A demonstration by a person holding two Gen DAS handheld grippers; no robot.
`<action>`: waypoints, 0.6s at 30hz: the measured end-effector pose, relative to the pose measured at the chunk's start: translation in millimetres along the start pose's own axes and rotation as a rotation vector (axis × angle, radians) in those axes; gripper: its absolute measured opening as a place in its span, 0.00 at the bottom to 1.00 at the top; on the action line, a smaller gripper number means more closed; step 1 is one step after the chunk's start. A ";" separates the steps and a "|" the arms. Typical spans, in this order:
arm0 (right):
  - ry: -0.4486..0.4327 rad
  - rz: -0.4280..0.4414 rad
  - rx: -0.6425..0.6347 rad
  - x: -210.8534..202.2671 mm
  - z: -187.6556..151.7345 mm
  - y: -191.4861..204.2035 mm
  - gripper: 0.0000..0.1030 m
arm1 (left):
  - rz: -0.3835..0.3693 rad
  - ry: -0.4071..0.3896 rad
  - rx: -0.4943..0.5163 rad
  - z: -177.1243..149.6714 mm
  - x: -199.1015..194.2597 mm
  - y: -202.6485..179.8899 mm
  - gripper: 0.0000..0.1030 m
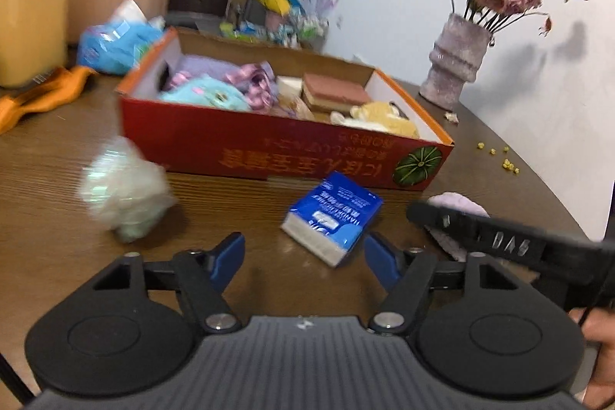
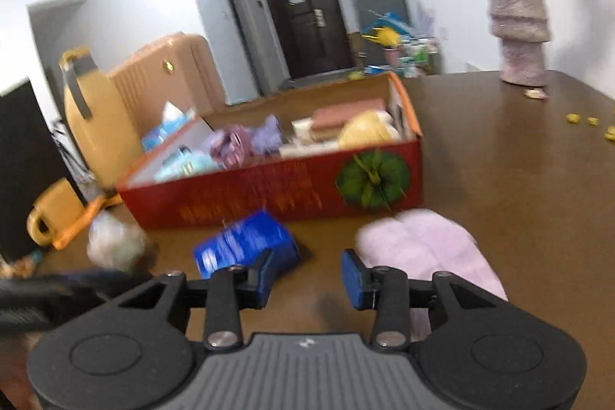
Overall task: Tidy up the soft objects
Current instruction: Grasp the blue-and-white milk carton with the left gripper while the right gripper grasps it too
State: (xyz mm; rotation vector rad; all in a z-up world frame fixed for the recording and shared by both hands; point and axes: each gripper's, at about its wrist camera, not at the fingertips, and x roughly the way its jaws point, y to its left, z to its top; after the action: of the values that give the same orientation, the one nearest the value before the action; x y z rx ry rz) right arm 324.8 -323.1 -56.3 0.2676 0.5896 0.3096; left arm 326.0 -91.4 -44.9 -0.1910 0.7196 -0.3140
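A red cardboard box (image 1: 238,145) (image 2: 269,191) stands on the brown table and holds several soft toys, cloths and sponges. In front of it lie a blue tissue pack (image 1: 332,216) (image 2: 246,244), a pale green-white fluffy bundle (image 1: 125,189) (image 2: 115,243) and a folded pink towel (image 2: 426,248) (image 1: 457,204). My left gripper (image 1: 303,258) is open and empty just short of the tissue pack. My right gripper (image 2: 309,277) is open and empty between the tissue pack and the pink towel; its finger (image 1: 480,231) shows over the towel in the left wrist view.
A grey vase (image 1: 455,62) (image 2: 519,29) of dried roses stands at the table's far right, with yellow crumbs (image 1: 507,162) near it. A blue plastic bag (image 1: 115,45) and orange cloth (image 1: 42,95) lie at the far left. Suitcases (image 2: 165,75) stand beyond the table.
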 end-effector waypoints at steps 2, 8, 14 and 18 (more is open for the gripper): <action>0.023 0.033 -0.005 17.4 11.8 -3.4 0.37 | -0.017 0.039 -0.031 7.4 19.3 2.0 0.53; 0.105 0.130 0.033 56.1 24.8 -6.2 0.36 | -0.081 0.074 -0.160 14.4 42.2 20.1 0.39; 0.132 0.143 0.061 36.1 -1.2 5.5 0.23 | -0.119 0.074 -0.187 4.7 26.7 29.7 0.20; 0.135 0.162 0.103 -5.5 -33.9 15.8 0.21 | -0.162 0.099 -0.196 -14.4 -0.7 34.8 0.17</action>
State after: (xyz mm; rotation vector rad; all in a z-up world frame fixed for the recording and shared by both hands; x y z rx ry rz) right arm 297.5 -305.1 -75.5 0.3969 0.7195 0.4571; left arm 323.4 -59.5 -64.7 -0.4238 0.8352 -0.4092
